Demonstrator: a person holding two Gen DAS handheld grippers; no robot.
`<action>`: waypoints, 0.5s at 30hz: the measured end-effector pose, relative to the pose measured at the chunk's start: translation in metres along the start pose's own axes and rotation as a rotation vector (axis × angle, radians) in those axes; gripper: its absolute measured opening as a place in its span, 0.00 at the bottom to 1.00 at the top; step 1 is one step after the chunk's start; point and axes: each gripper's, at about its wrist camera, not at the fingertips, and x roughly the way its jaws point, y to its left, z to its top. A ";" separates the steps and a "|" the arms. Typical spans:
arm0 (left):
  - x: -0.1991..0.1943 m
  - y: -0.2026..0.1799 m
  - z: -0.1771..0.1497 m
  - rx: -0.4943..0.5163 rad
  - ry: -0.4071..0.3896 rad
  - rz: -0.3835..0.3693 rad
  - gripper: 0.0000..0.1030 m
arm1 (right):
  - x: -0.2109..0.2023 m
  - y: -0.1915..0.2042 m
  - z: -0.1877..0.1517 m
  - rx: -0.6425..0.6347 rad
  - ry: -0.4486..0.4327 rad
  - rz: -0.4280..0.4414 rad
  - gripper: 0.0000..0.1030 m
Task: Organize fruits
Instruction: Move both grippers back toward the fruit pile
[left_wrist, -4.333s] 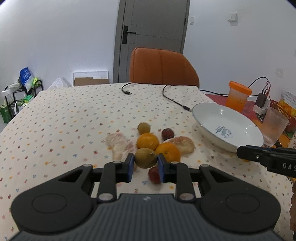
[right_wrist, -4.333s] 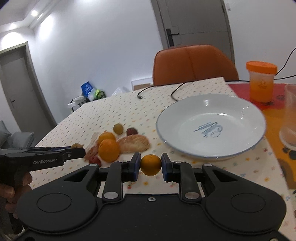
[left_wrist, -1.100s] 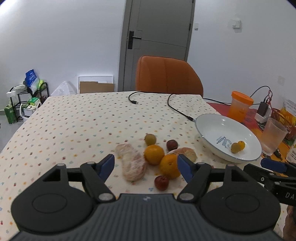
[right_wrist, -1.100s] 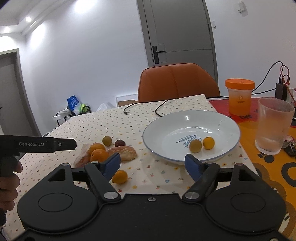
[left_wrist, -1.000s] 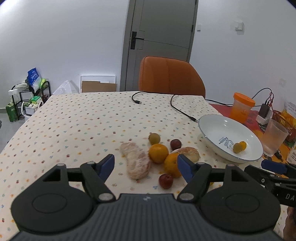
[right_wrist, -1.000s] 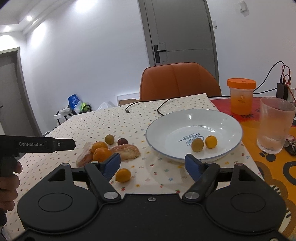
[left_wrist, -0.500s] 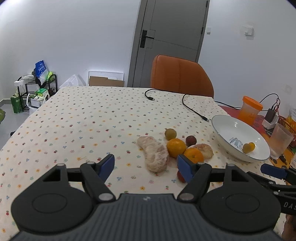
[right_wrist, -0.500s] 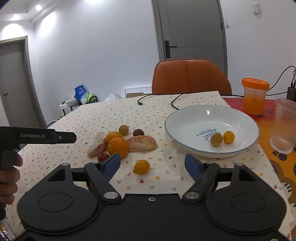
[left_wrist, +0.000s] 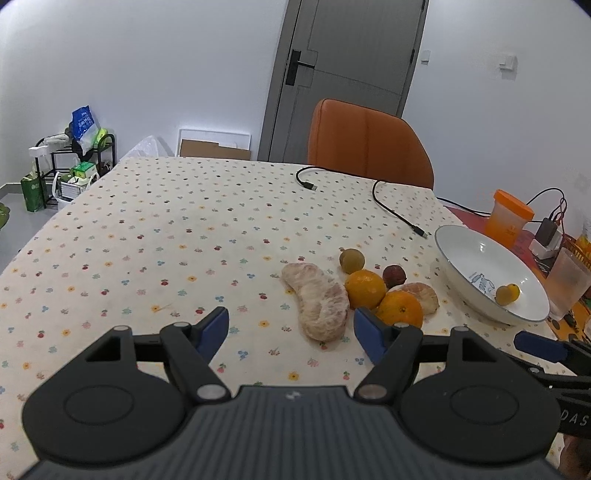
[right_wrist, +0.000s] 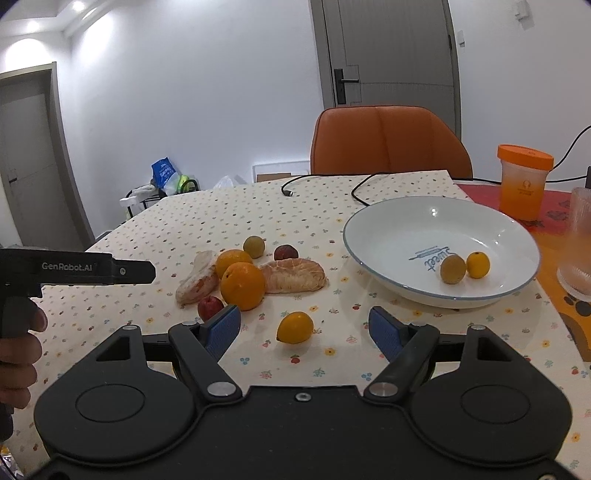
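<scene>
The white plate (right_wrist: 388, 225) holds a green-brown fruit (right_wrist: 453, 269) and a small orange fruit (right_wrist: 478, 264); it also shows in the left wrist view (left_wrist: 458, 236). On the dotted tablecloth lie two oranges (right_wrist: 242, 280), two peeled pomelo pieces (right_wrist: 293, 275), a green fruit (right_wrist: 254, 246), a dark plum (right_wrist: 286, 252), a red fruit (right_wrist: 209, 307) and a small orange fruit (right_wrist: 294, 327). My right gripper (right_wrist: 304, 326) is open, with the small orange fruit between its jaws on the table. My left gripper (left_wrist: 291, 328) is open and empty, just short of the pale pomelo piece (left_wrist: 318, 304).
An orange-lidded cup (right_wrist: 523, 177) and a clear glass (right_wrist: 576, 240) stand right of the plate. Black cables (left_wrist: 391, 206) lie at the table's far side. An orange chair (right_wrist: 388, 140) stands behind the table. A shelf with bags (left_wrist: 70, 162) is on the floor at left.
Both grippers released their fruits into the plate and opened. Since then both have drawn back and shifted left; the small orange fruit on the cloth now lies between the right jaws.
</scene>
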 end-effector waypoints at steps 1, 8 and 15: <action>0.002 0.000 0.000 0.000 0.002 -0.002 0.71 | 0.001 0.000 0.000 0.000 0.001 0.000 0.74; 0.016 -0.004 0.002 -0.005 0.021 -0.022 0.71 | 0.009 0.000 0.003 0.002 0.006 0.011 0.74; 0.028 -0.005 0.004 -0.011 0.034 -0.039 0.68 | 0.020 0.003 0.008 0.005 0.019 0.045 0.67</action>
